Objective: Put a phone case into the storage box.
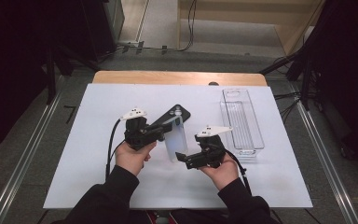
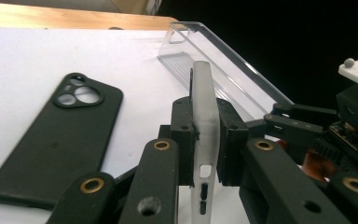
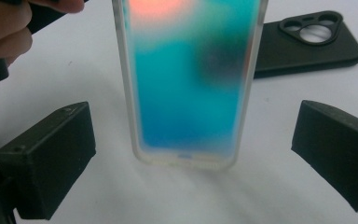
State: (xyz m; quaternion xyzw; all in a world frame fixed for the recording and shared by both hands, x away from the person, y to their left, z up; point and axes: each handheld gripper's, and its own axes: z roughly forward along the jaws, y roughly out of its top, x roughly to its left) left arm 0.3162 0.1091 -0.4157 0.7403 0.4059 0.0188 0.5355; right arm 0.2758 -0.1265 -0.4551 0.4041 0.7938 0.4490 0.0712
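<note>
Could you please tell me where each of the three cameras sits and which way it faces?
High view: above the person's side, looking forward and down on the table; forearms, hands, both grippers show.
Left gripper view: rides the left gripper, shut on the frosted phone case.
Right gripper view: rides the open right gripper, facing that case.
All share the black phone case.

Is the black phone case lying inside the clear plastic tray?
No, the black phone case lies flat on the white table, apart from the clear plastic tray, which stands to its right in the high view.
</note>
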